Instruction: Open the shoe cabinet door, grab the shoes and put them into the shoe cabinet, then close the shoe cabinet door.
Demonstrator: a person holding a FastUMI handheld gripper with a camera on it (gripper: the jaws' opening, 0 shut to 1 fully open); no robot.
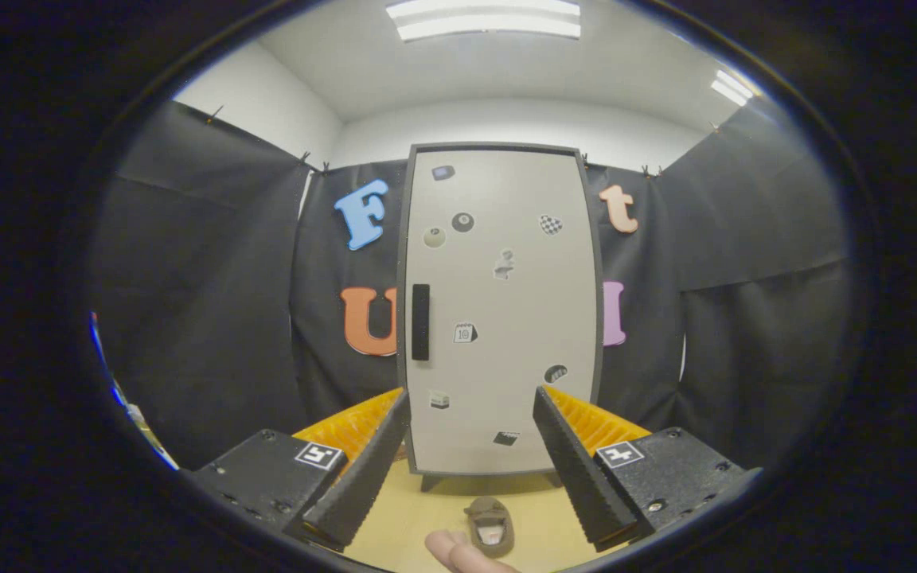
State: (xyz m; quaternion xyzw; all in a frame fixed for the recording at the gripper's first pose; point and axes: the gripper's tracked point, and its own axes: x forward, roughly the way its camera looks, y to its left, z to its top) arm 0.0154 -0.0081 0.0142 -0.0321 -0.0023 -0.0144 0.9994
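The gripper (470, 469) hovers released, its 2 fingers spread and holding nothing, aimed at the shoe cabinet (502, 310) because the closed door must likely open first. The cabinet stands upright at the far edge of the floor (419, 509); its pale door carries a dark handle (420, 321). 1 brownish shoe (490, 525) lies between the fingers, before the cabinet.
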